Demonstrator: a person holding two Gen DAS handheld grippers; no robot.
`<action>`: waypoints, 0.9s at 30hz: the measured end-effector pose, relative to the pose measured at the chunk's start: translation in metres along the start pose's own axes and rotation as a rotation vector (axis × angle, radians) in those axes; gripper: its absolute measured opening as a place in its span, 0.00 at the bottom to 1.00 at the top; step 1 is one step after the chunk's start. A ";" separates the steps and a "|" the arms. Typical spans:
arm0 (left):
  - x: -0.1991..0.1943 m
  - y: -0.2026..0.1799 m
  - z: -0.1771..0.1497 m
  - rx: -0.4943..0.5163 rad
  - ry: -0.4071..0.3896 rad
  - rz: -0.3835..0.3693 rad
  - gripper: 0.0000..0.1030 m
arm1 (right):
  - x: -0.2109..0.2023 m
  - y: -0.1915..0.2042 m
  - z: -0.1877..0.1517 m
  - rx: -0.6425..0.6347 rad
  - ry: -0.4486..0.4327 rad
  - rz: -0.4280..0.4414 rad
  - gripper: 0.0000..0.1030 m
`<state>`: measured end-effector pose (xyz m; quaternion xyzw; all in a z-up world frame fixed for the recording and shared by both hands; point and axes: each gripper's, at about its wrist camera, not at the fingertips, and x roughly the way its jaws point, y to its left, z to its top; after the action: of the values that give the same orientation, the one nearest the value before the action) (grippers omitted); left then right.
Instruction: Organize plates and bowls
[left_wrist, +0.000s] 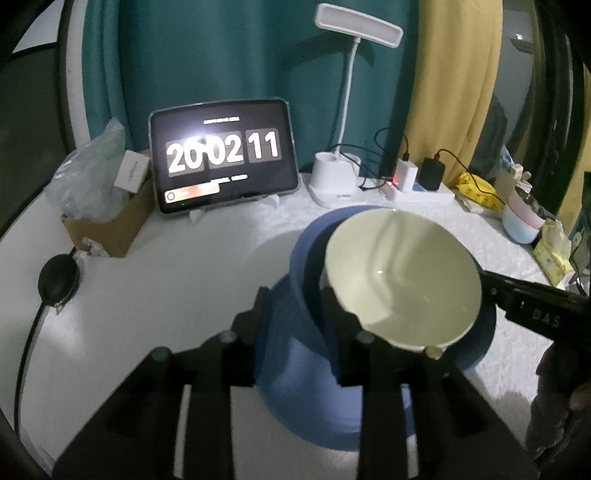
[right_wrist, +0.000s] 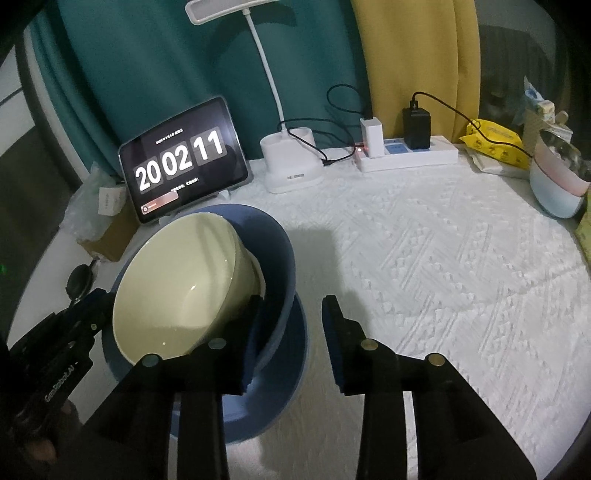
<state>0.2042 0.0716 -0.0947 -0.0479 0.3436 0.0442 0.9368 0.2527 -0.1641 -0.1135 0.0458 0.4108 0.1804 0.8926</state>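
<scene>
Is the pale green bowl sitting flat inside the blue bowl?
No, the pale green bowl leans tilted inside the blue bowl, with one side of its rim raised higher than the other.

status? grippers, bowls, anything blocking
Left gripper and right gripper both open at the stack. Cream bowl tilted inside blue bowl, on blue plate. Nothing blocking.

Bare tablecloth (right_wrist: 461, 277) beside stacked bowls (right_wrist: 177, 280)
</scene>
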 end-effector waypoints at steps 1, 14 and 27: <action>-0.002 0.000 -0.001 -0.003 -0.001 0.002 0.31 | -0.002 0.000 -0.001 0.000 -0.003 0.000 0.34; -0.040 -0.018 -0.014 0.007 -0.069 -0.031 0.48 | -0.038 -0.003 -0.019 -0.017 -0.051 -0.023 0.36; -0.080 -0.043 -0.030 0.041 -0.125 -0.075 0.74 | -0.075 -0.011 -0.042 -0.040 -0.100 -0.071 0.41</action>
<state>0.1296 0.0215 -0.0633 -0.0390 0.2833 0.0048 0.9582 0.1796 -0.2041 -0.0896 0.0223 0.3632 0.1545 0.9185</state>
